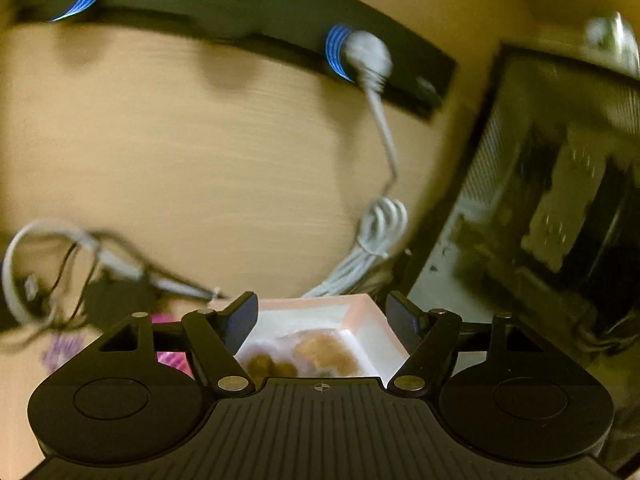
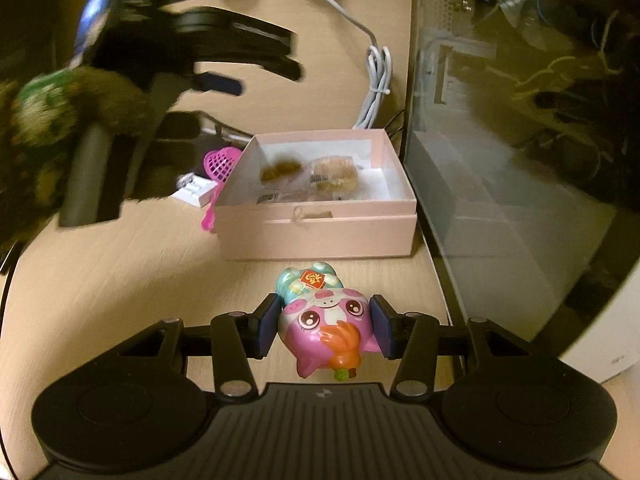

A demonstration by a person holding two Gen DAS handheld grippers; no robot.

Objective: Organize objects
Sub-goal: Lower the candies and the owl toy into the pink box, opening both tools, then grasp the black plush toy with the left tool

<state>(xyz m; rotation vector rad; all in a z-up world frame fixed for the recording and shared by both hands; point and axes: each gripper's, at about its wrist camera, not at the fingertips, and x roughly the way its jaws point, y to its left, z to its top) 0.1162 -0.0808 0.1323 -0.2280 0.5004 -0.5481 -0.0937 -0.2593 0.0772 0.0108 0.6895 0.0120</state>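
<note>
a pale wooden tabletop (image 2: 120, 280) is seen under warm light, with a dark power strip (image 1: 248, 12) along its far edge and a glass-sided computer case (image 2: 500, 140) standing at the right. a white cable (image 2: 376, 80) is plugged into the strip and lies bundled behind a pink box (image 2: 320, 232). the box is open, and wrapped brown snacks (image 2: 332, 174) are lying inside it. a pink scoop (image 2: 220, 164) and a small white item (image 2: 196, 190) are seen just beside the box's left wall.

a pink pig toy (image 2: 328, 320) is lying on the tabletop just in front of the box, apart from it. the right gripper (image 2: 324, 330) is set around the toy, its jaws spread on either side; whether the pads (image 2: 266, 330) touch the toy cannot be told.

the left gripper (image 1: 322, 312) is held over the box, blurred, with jaws released and nothing between them. in the right view it is seen raised at upper left.
</note>
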